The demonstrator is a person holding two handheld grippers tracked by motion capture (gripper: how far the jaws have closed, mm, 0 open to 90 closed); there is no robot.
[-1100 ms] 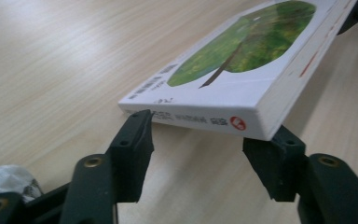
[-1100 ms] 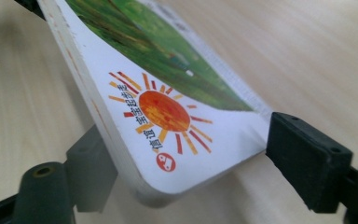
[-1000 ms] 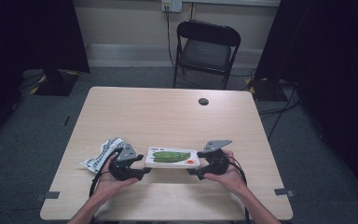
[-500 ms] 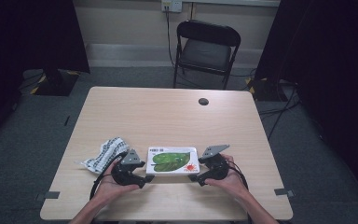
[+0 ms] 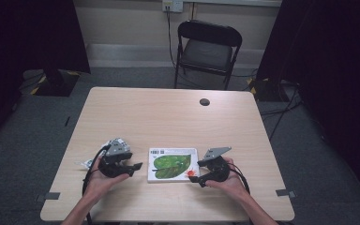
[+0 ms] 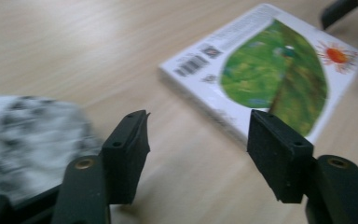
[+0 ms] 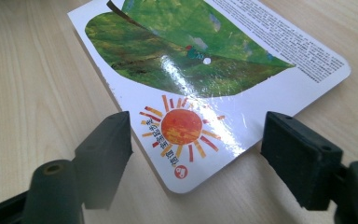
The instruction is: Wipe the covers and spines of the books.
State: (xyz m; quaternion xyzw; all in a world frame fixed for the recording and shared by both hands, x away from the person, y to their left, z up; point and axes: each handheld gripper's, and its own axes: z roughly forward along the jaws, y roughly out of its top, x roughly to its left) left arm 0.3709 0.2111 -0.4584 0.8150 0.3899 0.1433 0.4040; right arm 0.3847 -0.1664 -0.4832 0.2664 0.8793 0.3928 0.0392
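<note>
The left gripper (image 5: 133, 167) has let go of the book (image 5: 172, 165) and pulled back, jaws wide, a patterned cloth (image 6: 25, 140) just beside it. The book now lies flat on the table (image 5: 168, 117). The right gripper (image 5: 193, 177) is off it too, jaws wide, straddling the corner.

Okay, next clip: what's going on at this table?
A person sits at a light wooden table with a two-jaw gripper in each hand. A white board book with a green leaf and an orange sun on its cover lies flat between them. The left gripper and the right gripper are both open and hold nothing, one at each end of the book. A crumpled black-and-white patterned cloth lies by the left gripper.
</note>
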